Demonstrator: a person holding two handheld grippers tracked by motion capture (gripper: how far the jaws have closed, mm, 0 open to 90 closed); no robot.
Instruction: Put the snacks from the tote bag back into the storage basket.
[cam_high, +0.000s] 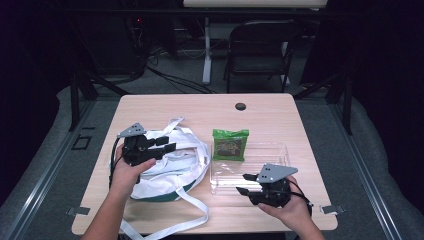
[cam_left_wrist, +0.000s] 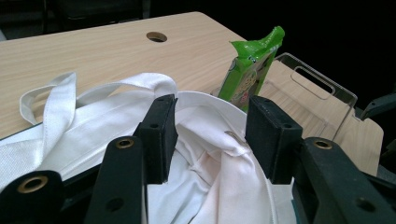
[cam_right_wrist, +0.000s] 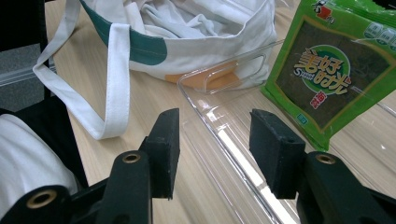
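The left gripper (cam_high: 167, 142) holds its jaws apart over the white tote bag (cam_high: 175, 165) near the desk's left edge. Right gripper (cam_high: 245, 184), jaws open and empty, should approach the green snack packet (cam_high: 230, 144) in the clear tray (cam_high: 280, 152) squarely.

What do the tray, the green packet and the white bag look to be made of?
Tray: clear rigid plastic, glossy; the table shows through.
Green packet: thin printed film, probably plastic, shiny with crimped edges.
White bag: woven cloth, matte, soft folds, likely cotton canvas.

Black hand-held gripper (cam_high: 167, 142), grey three-cornered plate, brass-ringed holes; forearms apparently unsleeved.
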